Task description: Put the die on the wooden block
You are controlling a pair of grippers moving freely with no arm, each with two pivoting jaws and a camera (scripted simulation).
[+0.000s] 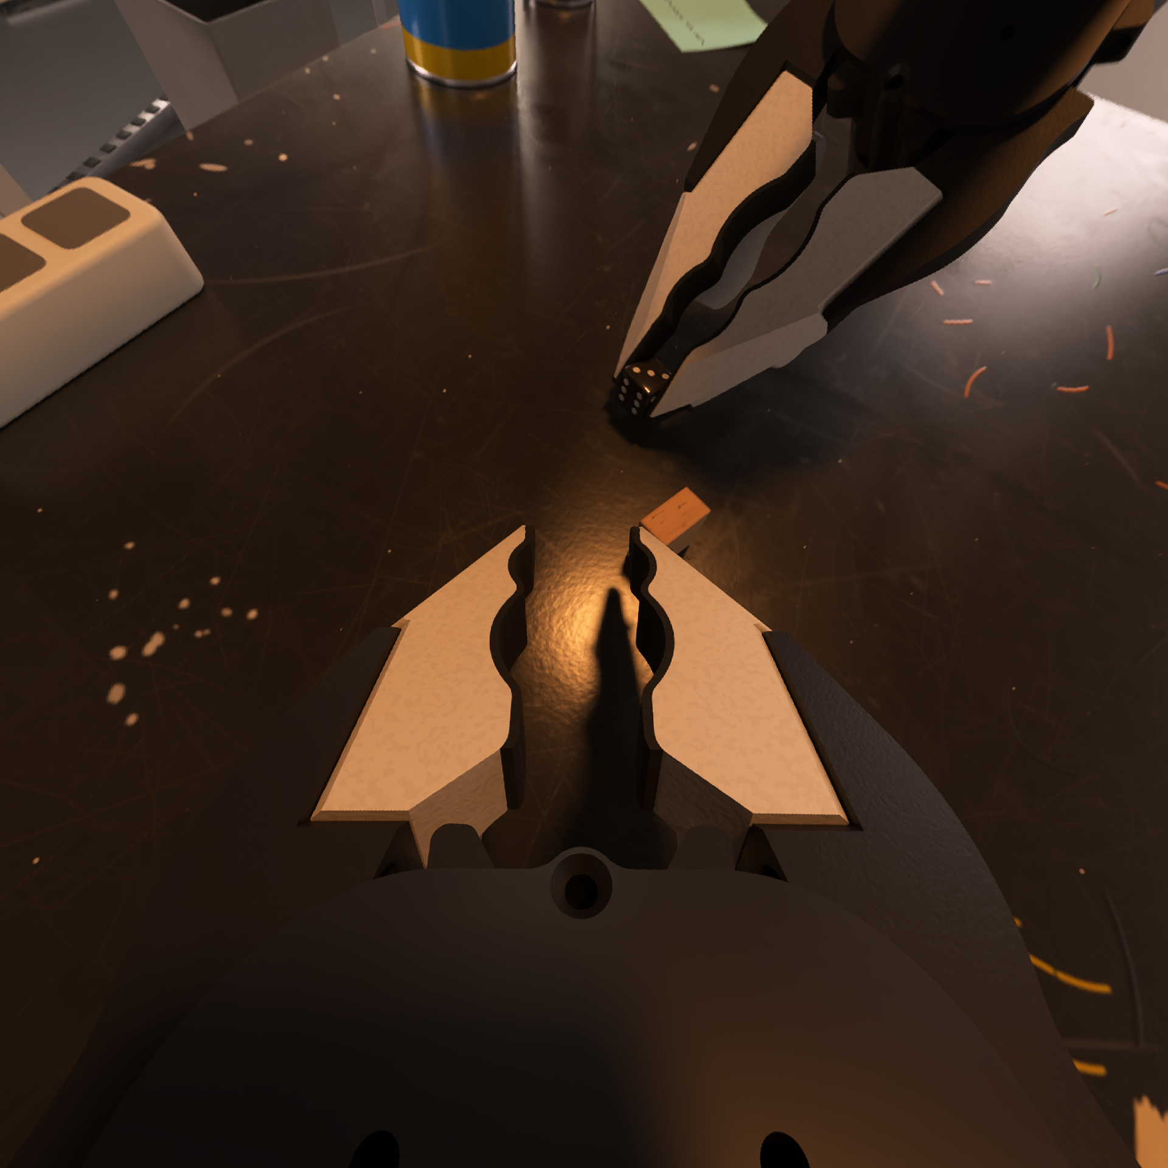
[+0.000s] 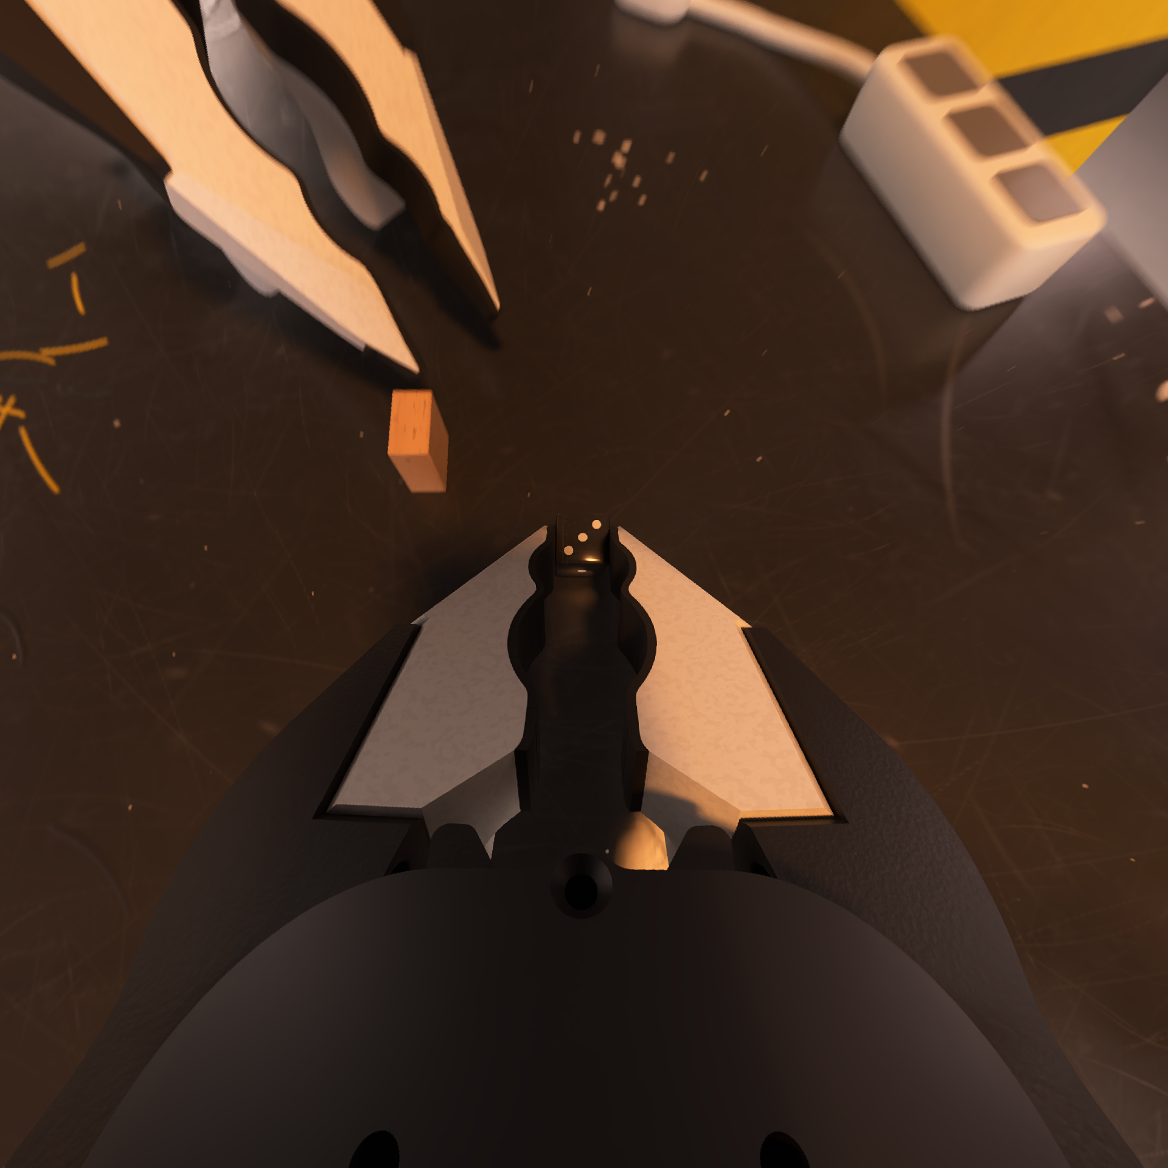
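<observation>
The die (image 2: 582,543) is black with pale dots. The wooden block (image 2: 417,439) is orange-brown. The bench (image 1: 379,379) is dark brown with pale specks.

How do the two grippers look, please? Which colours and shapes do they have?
Both match. The left gripper and the right gripper each have a rounded dark body with a small round hole and two flat, pale tan jaws tapering to points, with wavy dark inner edges. No cables or markings show.

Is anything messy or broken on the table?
Nothing looks broken. The dark table is scratched and dotted with pale specks and orange squiggles. The die and wooden block look fine.
</observation>
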